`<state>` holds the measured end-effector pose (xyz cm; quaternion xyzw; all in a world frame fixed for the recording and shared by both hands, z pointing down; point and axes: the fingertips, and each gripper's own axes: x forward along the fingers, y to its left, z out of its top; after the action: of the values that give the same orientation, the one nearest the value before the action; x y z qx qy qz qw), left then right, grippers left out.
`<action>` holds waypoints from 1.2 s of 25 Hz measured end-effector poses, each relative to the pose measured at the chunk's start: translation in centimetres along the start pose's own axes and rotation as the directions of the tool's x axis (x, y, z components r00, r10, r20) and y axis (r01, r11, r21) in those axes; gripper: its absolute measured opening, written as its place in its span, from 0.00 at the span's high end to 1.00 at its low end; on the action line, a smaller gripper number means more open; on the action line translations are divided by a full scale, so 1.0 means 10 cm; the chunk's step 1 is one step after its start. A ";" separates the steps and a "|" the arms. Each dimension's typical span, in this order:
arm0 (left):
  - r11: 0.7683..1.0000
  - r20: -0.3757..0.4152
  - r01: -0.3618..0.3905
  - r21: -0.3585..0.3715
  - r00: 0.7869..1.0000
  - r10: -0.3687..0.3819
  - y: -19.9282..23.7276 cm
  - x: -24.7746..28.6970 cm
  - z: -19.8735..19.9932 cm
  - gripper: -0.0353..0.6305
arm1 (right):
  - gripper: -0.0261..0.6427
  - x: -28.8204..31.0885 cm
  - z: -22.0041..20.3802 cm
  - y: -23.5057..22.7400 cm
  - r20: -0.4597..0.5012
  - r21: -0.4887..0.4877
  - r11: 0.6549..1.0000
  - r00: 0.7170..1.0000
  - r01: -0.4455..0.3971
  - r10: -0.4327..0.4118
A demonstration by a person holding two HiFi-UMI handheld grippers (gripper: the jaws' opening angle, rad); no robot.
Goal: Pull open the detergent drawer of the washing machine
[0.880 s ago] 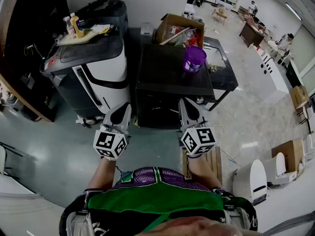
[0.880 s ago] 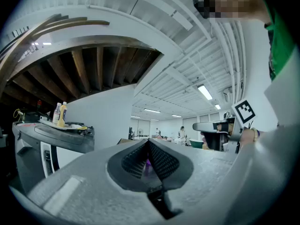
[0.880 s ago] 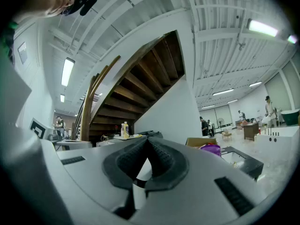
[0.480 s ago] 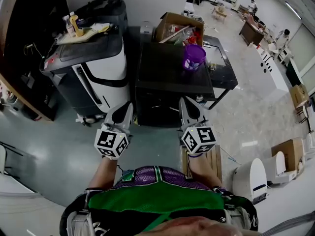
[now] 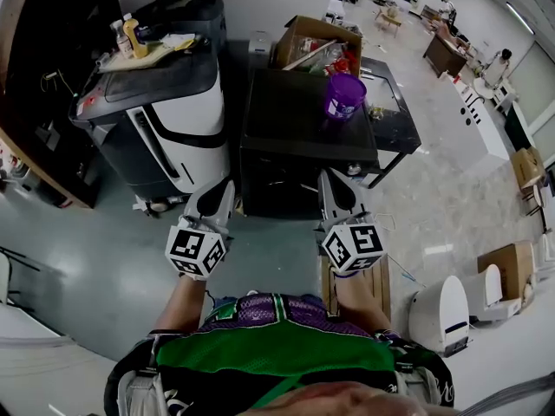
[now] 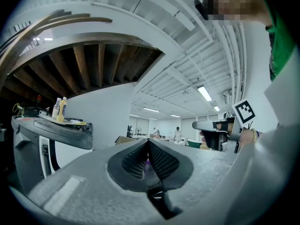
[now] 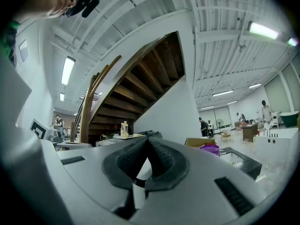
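Head view from above, facing steeply down on left gripper point(image 5: 224, 189) and right gripper point(image 5: 324, 180) at lower centre, gripper views low, level, along their own jaws, all three sharing distant bottles point(image 5: 130, 37), upper left overhead.

Colour notes: dark units on a two-tone floor.
Black boxy unit point(image 5: 303, 137) topped by purple bucket point(image 5: 344, 96); to its left, white-and-black machine point(image 5: 178, 124) with yellow bottle point(image 5: 132, 40); far, brown cardboard box point(image 5: 314, 42). Left hand-held gripper point(image 5: 225, 186) and right hand-held gripper point(image 5: 326, 178) pale grey, their cubes black-and-white squares. Floor point(image 5: 78, 258) grey-green left, pale marbled right.
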<state>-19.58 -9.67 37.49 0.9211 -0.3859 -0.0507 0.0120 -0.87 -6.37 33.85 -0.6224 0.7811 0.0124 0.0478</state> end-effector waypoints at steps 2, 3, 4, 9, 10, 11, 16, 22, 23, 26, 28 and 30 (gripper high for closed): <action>1.000 -0.007 0.002 -0.005 1.000 -0.002 -0.02 0.02 -0.03 0.92 | 0.96 -0.01 0.00 -0.03 -0.003 0.003 1.000 1.000 -0.003 0.003; 1.000 -0.009 0.001 -0.008 1.000 -0.001 -0.03 0.03 -0.04 0.92 | 0.96 -0.01 -0.01 -0.04 -0.006 0.006 1.000 1.000 -0.006 0.007; 1.000 -0.009 -0.001 -0.013 1.000 0.001 -0.04 0.05 -0.05 0.92 | 0.96 -0.02 -0.01 -0.07 -0.009 0.011 1.000 1.000 -0.010 0.010; 0.999 -0.007 -0.023 -0.028 1.000 0.023 -0.17 0.18 -0.05 0.92 | 0.96 -0.07 0.03 -0.27 -0.005 0.009 0.999 0.999 -0.041 0.041; 0.999 -0.009 -0.032 -0.024 0.999 0.032 -0.22 0.21 -0.06 0.92 | 0.96 -0.09 0.03 -0.33 -0.004 0.012 0.999 0.999 -0.049 0.049; 0.999 -0.011 -0.038 -0.020 0.999 0.038 -0.27 0.23 -0.05 0.92 | 0.96 -0.10 0.04 -0.39 -0.003 0.017 0.998 0.998 -0.057 0.057; 0.998 -0.017 -0.060 0.000 0.998 0.060 -0.55 0.40 0.00 0.92 | 0.96 -0.20 0.17 -0.65 0.013 0.025 0.995 0.995 -0.100 0.100; 0.997 -0.025 -0.070 0.019 0.997 0.070 -0.99 0.63 0.00 0.92 | 0.96 -0.37 0.19 -0.98 0.008 0.024 0.988 0.989 -0.150 0.150; 0.997 -0.027 -0.074 0.019 0.997 0.074 -1.06 0.65 0.00 0.92 | 0.96 -0.41 0.18 -1.02 0.005 0.029 0.987 0.988 -0.157 0.157; 0.996 -0.028 -0.088 0.024 0.996 0.089 -1.22 0.70 -0.01 0.92 | 0.96 -0.49 0.16 -1.13 0.006 0.043 0.983 0.984 -0.179 0.179; 0.995 -0.032 -0.095 0.028 0.995 0.096 -1.31 0.72 -0.03 0.92 | 0.96 -0.52 0.15 -1.19 0.010 0.050 0.981 0.982 -0.189 0.189; 0.995 -0.043 -0.096 0.028 0.994 0.097 -1.37 0.75 -0.06 0.92 | 0.96 -0.54 0.14 -1.24 0.018 0.055 0.980 0.981 -0.194 0.193</action>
<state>-4.61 -5.43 36.63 0.9023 -0.4302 -0.0245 0.0114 12.47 -3.84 33.40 -0.5419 0.8377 -0.0011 0.0686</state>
